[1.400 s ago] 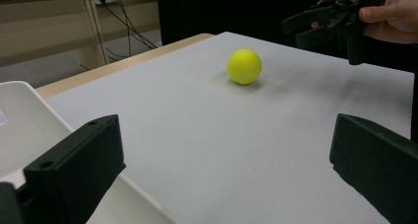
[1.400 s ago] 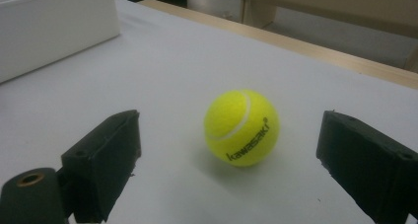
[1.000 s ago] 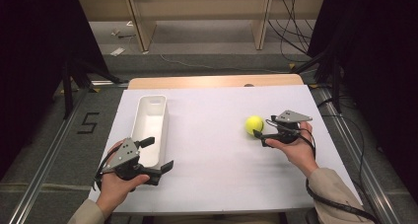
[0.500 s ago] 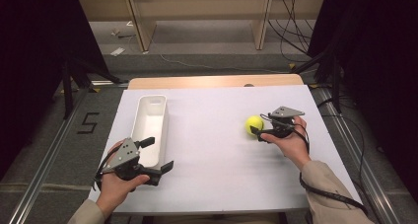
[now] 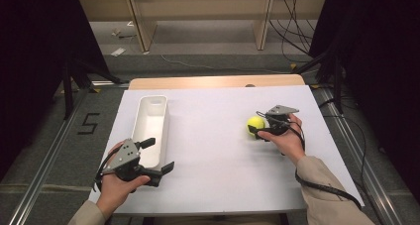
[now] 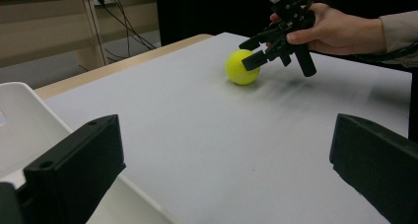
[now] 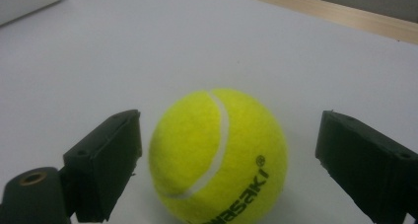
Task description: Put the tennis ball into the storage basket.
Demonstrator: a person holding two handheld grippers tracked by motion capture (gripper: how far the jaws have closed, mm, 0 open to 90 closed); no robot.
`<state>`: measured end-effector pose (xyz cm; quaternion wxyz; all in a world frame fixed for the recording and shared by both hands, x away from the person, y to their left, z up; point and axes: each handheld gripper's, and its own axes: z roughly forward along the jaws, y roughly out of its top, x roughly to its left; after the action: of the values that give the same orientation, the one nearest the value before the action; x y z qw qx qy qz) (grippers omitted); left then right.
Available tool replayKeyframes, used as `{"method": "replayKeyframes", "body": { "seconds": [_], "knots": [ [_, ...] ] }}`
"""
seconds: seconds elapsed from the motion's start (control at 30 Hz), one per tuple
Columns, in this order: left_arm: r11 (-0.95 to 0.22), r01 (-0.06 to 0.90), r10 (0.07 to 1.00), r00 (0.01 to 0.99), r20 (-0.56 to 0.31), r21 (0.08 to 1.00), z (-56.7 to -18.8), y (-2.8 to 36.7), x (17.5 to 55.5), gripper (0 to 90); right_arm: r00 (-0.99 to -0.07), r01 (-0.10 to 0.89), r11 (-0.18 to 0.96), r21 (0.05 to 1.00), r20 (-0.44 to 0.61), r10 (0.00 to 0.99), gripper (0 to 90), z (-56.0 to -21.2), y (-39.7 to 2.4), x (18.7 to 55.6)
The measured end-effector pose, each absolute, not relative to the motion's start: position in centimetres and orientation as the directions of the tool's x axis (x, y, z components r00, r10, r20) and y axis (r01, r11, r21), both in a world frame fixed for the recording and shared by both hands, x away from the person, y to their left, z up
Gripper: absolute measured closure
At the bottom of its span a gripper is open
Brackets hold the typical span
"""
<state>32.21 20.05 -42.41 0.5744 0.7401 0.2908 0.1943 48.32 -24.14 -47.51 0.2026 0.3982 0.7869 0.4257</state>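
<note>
A yellow tennis ball (image 5: 255, 124) (image 6: 242, 67) (image 7: 219, 155) rests on the white table sheet (image 5: 213, 155) at the right. My right gripper (image 5: 256, 126) (image 6: 246, 55) (image 7: 226, 135) reaches it from the right, one jaw on each side. Its jaws have just been closing with the ball between them. The right gripper view still shows a gap on both sides of the ball, so the pads are not pressing on it. My left gripper (image 5: 159, 154) (image 6: 226, 135) stands open and holds nothing, beside the near end of a white tray (image 5: 148, 102) (image 6: 19, 115).
The long white tray lies lengthwise at the left and looks empty. A wooden table edge (image 5: 213, 81) runs along the far side. Metal rails flank the table, and a cable trails from the right sleeve (image 5: 327, 190).
My right gripper has moved left and slightly down, bringing its jaws around the ball. The ball has stayed where it was. The left gripper has kept still.
</note>
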Motion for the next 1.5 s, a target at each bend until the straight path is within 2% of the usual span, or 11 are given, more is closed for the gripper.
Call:
{"method": "replayKeyframes", "body": {
  "seconds": [0.37, 0.6, 1.5],
  "knots": [
    [-0.173, 0.206, 0.652, 0.757, -0.045, 0.963, -42.4, 20.1, 32.2, 0.0, -0.607, 0.479, 0.341, 0.809, 0.025, 0.794, 17.2, -48.3, -23.6, 48.8],
    [-0.171, 0.207, 0.653, 0.756, -0.046, 0.963, -42.4, 20.1, 32.2, 0.0, -0.620, 0.479, 0.348, 0.806, 0.029, 0.784, 26.7, -48.3, -23.4, 48.8],
    [-0.169, 0.207, 0.652, 0.756, -0.048, 0.964, -42.4, 20.2, 32.1, 0.0, -0.626, 0.414, 0.284, 0.865, 0.043, 0.779, 27.6, -45.9, -23.2, 48.1]
  ]
}}
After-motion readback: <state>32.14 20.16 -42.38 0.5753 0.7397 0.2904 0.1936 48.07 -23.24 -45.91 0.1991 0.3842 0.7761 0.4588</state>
